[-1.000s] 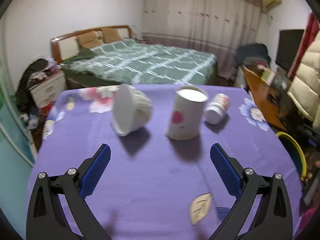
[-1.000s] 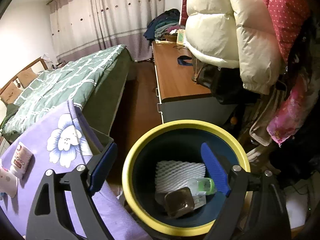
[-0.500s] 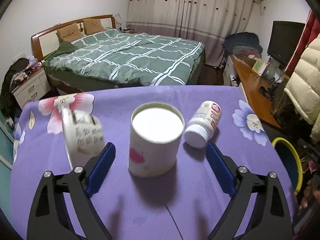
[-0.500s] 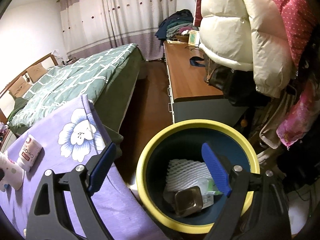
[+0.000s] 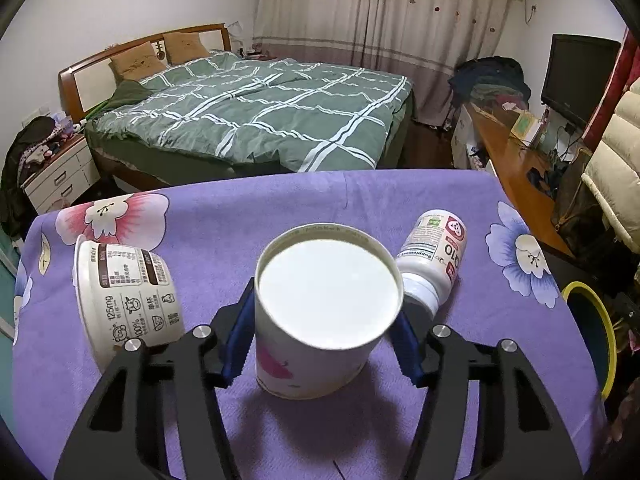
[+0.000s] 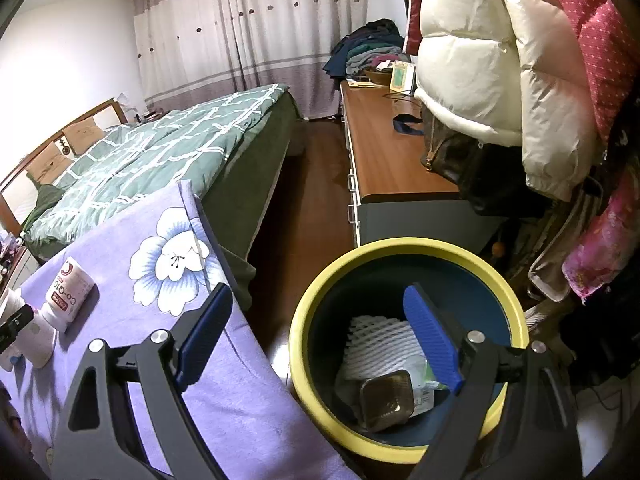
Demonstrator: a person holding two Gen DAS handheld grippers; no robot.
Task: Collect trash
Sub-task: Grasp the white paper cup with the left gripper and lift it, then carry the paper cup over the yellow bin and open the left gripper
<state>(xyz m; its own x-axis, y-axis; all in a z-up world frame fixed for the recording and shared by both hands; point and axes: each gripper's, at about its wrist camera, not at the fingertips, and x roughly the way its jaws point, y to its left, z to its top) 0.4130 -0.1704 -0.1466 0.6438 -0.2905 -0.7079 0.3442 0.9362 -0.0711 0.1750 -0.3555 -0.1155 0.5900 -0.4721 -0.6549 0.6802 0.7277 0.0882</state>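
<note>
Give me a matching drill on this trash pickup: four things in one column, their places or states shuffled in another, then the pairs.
1. paper cup
2. supplement bottle
3. yogurt tub
4. foam net

A. inside the yellow-rimmed bin
B. upright between the closing left gripper's pads
C. on its side, left of the cup
D. on its side, right of the cup

Pairs: 1-B, 2-D, 3-C, 4-A

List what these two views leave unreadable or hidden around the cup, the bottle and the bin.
- Paper cup, left wrist view: its rim hides where the closing hand-held gripper pads meet its wall.
- Supplement bottle: label too small.
- Trash bin, right wrist view: a gripper finger covers some contents.
</note>
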